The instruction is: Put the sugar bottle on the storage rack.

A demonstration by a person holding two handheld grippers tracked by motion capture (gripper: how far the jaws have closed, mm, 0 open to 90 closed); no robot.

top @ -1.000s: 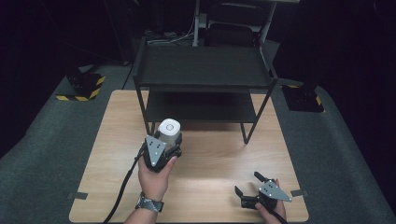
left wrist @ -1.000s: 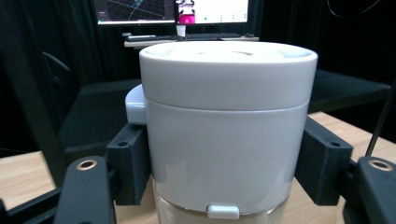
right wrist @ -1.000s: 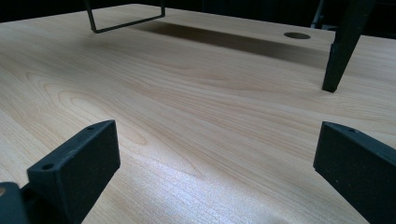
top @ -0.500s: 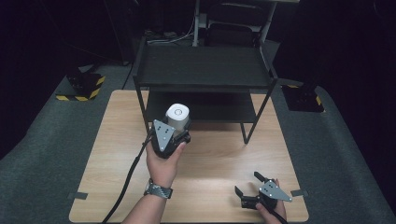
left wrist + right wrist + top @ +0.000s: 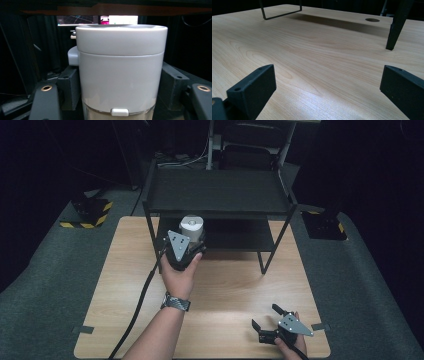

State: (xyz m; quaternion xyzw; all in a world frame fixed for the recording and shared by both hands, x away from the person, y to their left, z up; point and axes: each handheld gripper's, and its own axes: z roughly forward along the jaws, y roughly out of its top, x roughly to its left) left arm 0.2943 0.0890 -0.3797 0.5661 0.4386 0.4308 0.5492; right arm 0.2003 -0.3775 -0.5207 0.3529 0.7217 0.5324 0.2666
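Item: white lidded canister, clamped in your left gripper, at black shelf rack lower tier. Keep upright, slide under top tier. Right gripper wide, empty, well off rack.

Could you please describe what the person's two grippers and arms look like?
Both the left gripper and the right gripper are black, each topped by a grey three-cornered plate, with blocky black jaws bearing small screw holes. A black cable trails from the left one. The left forearm is bare, with a dark wristwatch.

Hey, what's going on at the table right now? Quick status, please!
Left gripper shut on white canister, at front of black shelf rack. Right gripper open, idle over wooden table. Nothing in the way.
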